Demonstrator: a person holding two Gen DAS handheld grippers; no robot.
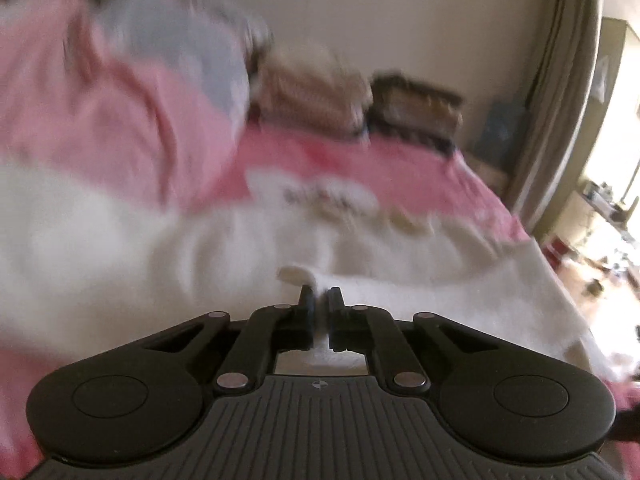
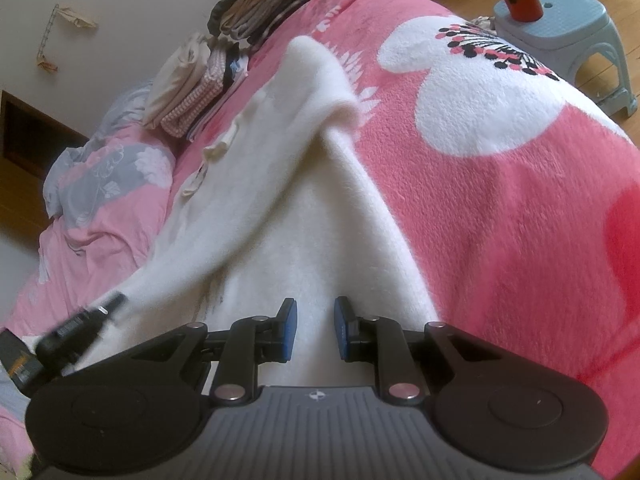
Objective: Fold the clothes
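Left hand-held gripper (image 1: 319, 300): jaws narrowed to a thin gap, pinching an edge of the white garment (image 1: 224, 252); view motion-blurred.
Right hand-held gripper (image 2: 315, 322): jaws apart at moderate width, holding nothing, poised over the white garment (image 2: 280, 200).
White garment: spread on the bed (image 2: 520, 220), over the pink blanket, one fold raised into a ridge.
Folded stacks (image 2: 208, 80): along the bed's far edge, by the wall.
Stool (image 2: 568, 24): on the floor beside the bed.
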